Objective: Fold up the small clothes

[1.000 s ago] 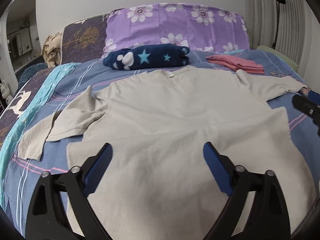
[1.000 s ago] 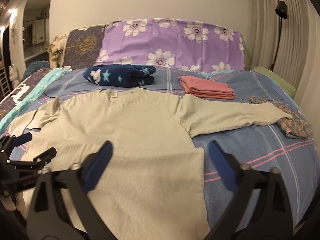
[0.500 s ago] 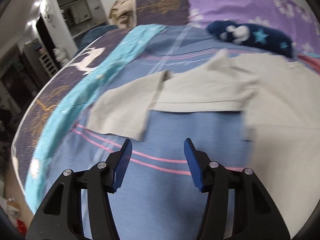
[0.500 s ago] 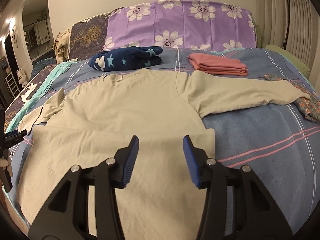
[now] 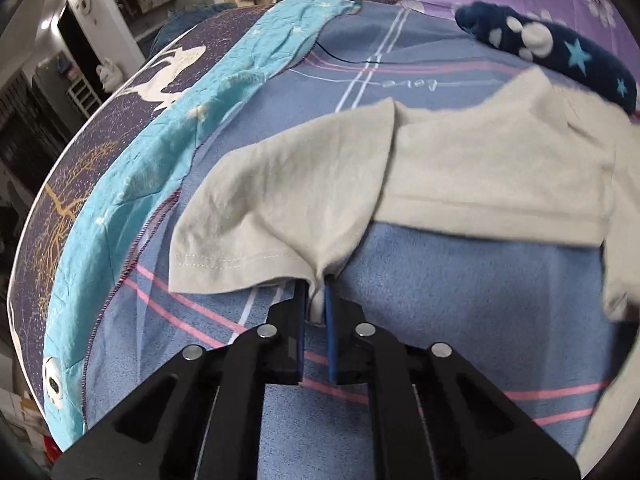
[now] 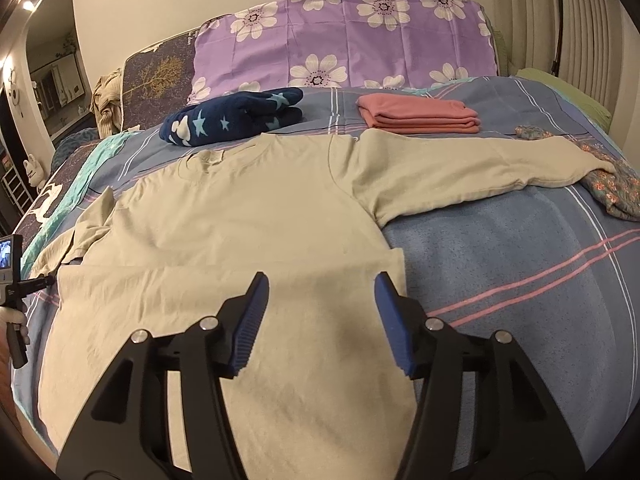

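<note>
Left gripper (image 5: 317, 300): clamped on the cuff corner of the beige shirt's (image 6: 248, 216) left sleeve (image 5: 280, 196), near the bed's (image 6: 520, 272) left edge. Right gripper (image 6: 320, 312): jaws apart, empty, over the hem. Shirt: spread flat mid-bed, unfolded. Navy (image 6: 236, 120) and pink (image 6: 416, 116) garments: folded near the head edge. Folding barely begun.

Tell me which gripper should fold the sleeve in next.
Left. The left gripper is already shut on the sleeve cuff corner. The right gripper hangs open over the shirt hem, holding nothing.
</note>
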Available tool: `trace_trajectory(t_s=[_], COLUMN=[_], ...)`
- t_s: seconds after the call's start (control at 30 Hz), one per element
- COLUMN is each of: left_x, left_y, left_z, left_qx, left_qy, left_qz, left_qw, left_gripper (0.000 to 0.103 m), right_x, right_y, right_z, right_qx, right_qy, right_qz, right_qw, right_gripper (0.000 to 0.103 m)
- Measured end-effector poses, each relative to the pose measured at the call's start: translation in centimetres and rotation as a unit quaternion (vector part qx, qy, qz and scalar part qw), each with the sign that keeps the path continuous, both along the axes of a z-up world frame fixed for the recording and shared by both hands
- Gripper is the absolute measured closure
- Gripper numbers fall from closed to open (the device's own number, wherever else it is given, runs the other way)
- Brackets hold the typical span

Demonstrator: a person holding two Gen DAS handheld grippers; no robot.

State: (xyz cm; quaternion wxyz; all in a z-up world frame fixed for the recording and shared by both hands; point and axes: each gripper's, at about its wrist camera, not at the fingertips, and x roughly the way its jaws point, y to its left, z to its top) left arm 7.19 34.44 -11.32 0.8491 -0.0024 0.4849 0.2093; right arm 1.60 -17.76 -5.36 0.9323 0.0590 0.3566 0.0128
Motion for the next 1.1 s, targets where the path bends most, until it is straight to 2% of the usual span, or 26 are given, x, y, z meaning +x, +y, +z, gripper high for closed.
trace_trajectory(t_s=[0.07,0.13,0.23,0.3,0.4,0.53,0.67,0.8,0.87,0.9,1.0,1.03,1.07,1.1], left_x=[-0.1,0.1,0.4,0.9,1.8,4.6,7.3,8.9,9.6,10.1,10.7,10.7,10.7,10.2], left_y=[-0.4,-1.9,-6.7,-11.3,-17.2,-25.1,-30.1,-32.0,-33.0,-33.6,-35.0,-35.2,-35.0,-34.9], left_z=[2.3,5.2,9.8,12.9,15.6,16.7,15.0,13.1,12.6,12.5,12.4,12.5,12.8,13.3], left_qx=[-0.060,-0.106,-0.127,-0.140,-0.157,-0.203,-0.228,-0.262,-0.271,-0.268,-0.259,-0.253,-0.252,-0.254], left_qy=[-0.027,-0.058,-0.096,-0.114,-0.127,-0.118,-0.094,-0.060,-0.040,-0.031,-0.016,-0.015,-0.016,-0.027], left_qz=[-0.012,-0.037,-0.113,-0.184,-0.254,-0.324,-0.357,-0.366,-0.360,-0.356,-0.362,-0.361,-0.362,-0.368], left_qw=[0.9977,0.9919,0.9807,0.9660,0.9459,0.9162,0.9011,0.8912,0.8918,0.8946,0.8952,0.8975,0.8973,0.8940], left_gripper=[0.097,0.097,0.097,0.097,0.096,0.096,0.096,0.096,0.097,0.097,0.096,0.091,0.080,0.073], right_x=[0.2,0.6,1.2,1.5,2.0,2.8,3.6,4.7,5.3,5.5,6.3,6.7,7.0,7.2], right_y=[-0.3,-0.4,-0.4,-0.4,-0.3,-0.3,0.4,2.3,4.0,5.0,6.9,7.1,7.1,6.8], right_z=[0.1,0.2,0.3,0.2,0.0,-0.2,0.4,1.3,1.8,2.1,2.1,1.9,1.6,1.3], right_qx=[-0.003,-0.006,-0.005,-0.001,0.005,0.027,0.038,0.066,0.072,0.068,0.061,0.063,0.065,0.065], right_qy=[-0.001,-0.004,-0.007,-0.008,-0.006,0.005,0.006,0.012,0.002,-0.004,-0.009,-0.004,0.000,0.006], right_qz=[-0.002,-0.002,0.003,0.007,0.015,0.040,0.079,0.130,0.160,0.172,0.188,0.186,0.184,0.179], right_qw=[1.000,1.000,1.000,1.000,1.000,0.999,0.996,0.989,0.984,0.983,0.980,0.980,0.981,0.982], right_gripper=[0.046,0.046,0.045,0.044,0.044,0.044,0.044,0.044,0.044,0.044,0.044,0.044,0.044,0.044])
